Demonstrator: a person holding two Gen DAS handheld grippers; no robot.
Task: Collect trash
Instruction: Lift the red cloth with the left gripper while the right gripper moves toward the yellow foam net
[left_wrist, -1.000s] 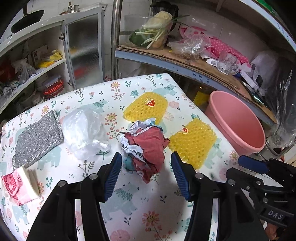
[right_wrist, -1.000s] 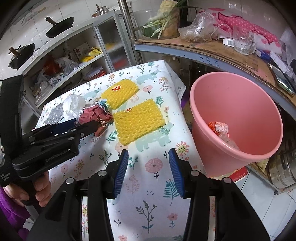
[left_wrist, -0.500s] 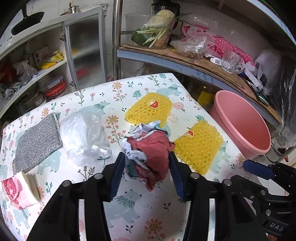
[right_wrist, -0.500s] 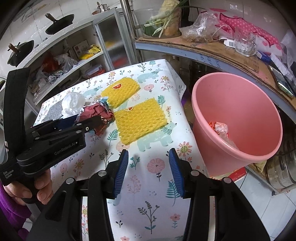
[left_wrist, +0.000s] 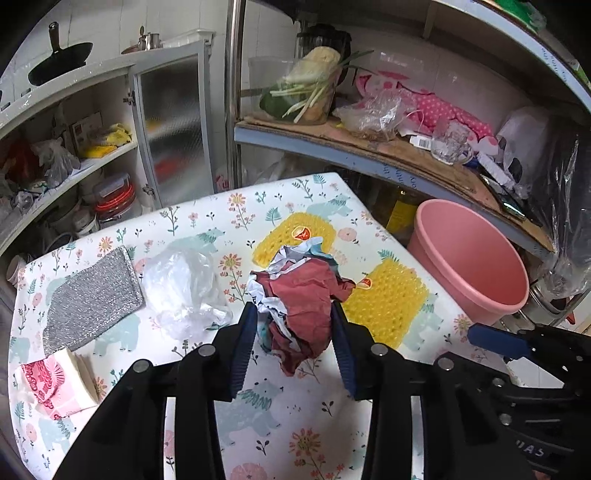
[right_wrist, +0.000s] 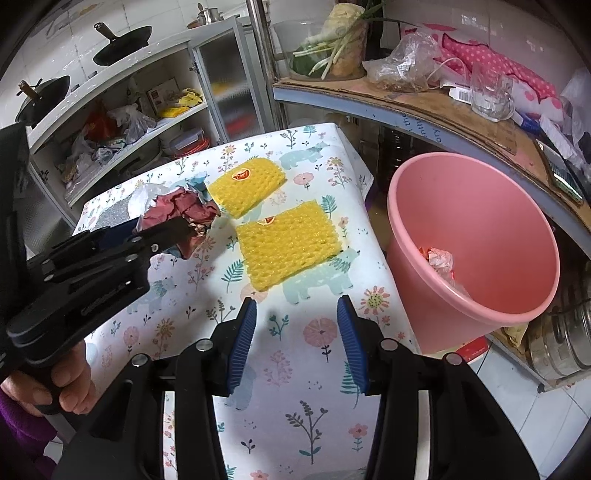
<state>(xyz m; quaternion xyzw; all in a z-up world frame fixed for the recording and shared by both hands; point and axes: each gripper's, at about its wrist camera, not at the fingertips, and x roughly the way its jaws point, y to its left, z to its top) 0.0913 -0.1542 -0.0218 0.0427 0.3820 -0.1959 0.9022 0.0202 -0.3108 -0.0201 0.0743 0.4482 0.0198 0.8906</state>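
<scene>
- Maroon-and-white crumpled paper wad sat between the blue pads of the left gripper, low over the floral tablecloth; the jaws were closing on it, and both pads looked to be touching its sides (contact on the 9 o'clock pad was clearer than on the 3 o'clock one).
- Right gripper hovered over bare cloth with its jaws apart and nothing between them; its fingers pointed down at the table near the edge.
- From the right wrist view, the wad lay at 10 o'clock, with the left gripper's black body across it and a hand on the handle at 8 o'clock.
- Two yellow foam nets lay flat on the cloth at 12 o'clock of the right gripper, one just behind the other, each with a small red sticker.
- Pink bin stood off the table edge at 2 o'clock of the right gripper; some crumpled wrapper was already inside.
- In the left wrist view, a clear plastic bag lay at 10 o'clock of the wad, just beside it; a grey glittery cloth lay further along at 9 o'clock, and a pink-printed tissue pack at 8 o'clock near the table's edge.
</scene>
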